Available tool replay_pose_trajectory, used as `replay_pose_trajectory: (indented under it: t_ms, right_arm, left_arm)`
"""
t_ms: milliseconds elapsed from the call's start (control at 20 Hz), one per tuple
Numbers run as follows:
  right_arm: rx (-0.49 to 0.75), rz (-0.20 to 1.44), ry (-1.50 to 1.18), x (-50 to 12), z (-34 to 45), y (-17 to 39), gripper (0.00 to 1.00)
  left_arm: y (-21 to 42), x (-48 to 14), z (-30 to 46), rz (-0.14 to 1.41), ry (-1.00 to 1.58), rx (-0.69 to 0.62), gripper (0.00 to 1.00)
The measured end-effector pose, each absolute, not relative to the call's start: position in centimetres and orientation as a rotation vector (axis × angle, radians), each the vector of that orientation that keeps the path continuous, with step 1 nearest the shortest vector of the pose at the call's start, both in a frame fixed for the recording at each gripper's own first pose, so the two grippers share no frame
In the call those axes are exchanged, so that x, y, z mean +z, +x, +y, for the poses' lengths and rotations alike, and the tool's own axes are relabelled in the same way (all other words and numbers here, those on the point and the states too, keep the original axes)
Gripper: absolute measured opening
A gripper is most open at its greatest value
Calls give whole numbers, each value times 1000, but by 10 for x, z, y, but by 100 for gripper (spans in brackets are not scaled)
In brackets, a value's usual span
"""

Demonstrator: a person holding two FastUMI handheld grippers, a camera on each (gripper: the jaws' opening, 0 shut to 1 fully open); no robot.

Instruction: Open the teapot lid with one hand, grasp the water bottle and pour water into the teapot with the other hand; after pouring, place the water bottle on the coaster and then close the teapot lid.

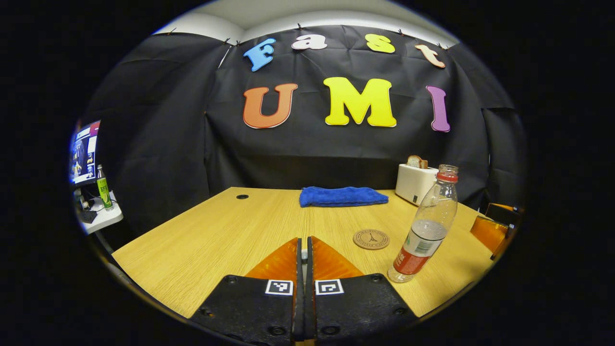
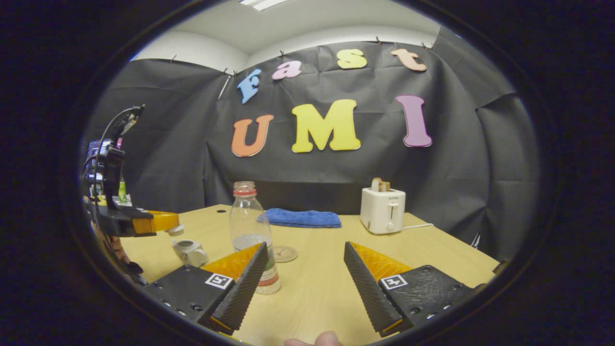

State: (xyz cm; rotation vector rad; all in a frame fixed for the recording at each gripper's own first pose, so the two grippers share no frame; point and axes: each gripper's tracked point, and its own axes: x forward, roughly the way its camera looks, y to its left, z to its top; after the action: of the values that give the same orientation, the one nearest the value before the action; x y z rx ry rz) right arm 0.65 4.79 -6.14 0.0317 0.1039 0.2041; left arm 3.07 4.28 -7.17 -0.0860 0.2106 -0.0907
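a wooden table [image 1: 202, 240] in a cloth-walled booth carries the things for a pouring job. in the left gripper view, the left gripper [image 1: 301, 250] sits low over the near edge with its two fingers pressed together. whether something is pinched between them cannot be told from this view. in the right gripper view that same gripper appears at far left, raised above the table, with a small pale object, possibly the teapot lid [image 2: 174, 230], at its tip; whether the fingers press on it cannot be told.

the water bottle [image 1: 425, 226] stands upright on the table, uncapped, with a red neck ring and water filling its lower part. in the left gripper view it stands just right of the round coaster [image 1: 371, 239], near but not on it. in the right gripper view the right gripper [image 2: 305, 276] is wide open, and the bottle [image 2: 250, 230] stands beyond its left finger, partly hidden by it, untouched.

the small white teapot [image 2: 190, 252] sits on the table left of the bottle, below the raised left gripper.

a folded blue cloth [image 1: 342, 196] lies at the far edge. a white toaster [image 2: 382, 209] with bread in its slot stands at the far right.
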Motion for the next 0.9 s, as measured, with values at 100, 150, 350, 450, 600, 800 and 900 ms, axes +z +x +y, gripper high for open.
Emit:
replay_pose_trajectory:
  t_ms: [100, 150, 350, 450, 600, 800, 900]
  right_arm:
    - [243, 113, 29, -66, 62, 5, 95]
    - [261, 124, 23, -71, 70, 4, 95]
    - [308, 169, 17, -86, 95, 15, 97]
    - [310, 187, 2, -95, 104, 27, 95]
    - [327, 193, -26, -97, 119, 45, 97]
    - [344, 218, -20, -103, 130, 61, 97]
    - [349, 219, -6, -102, 133, 59, 97]
  left_arm:
    - [24, -66, 46, 196, -88, -89, 3]
    - [22, -64, 47, 191, -91, -88, 3]
    - [10, -61, 48, 181, -102, -98, 3]
    - [4, -58, 52, 174, -105, -95, 3]
    - [1, -57, 61, 165, -123, -75, 3]
    - [-1, -61, 70, 175, -136, -55, 3]
    - [1, -62, 72, 180, -145, -49, 3]
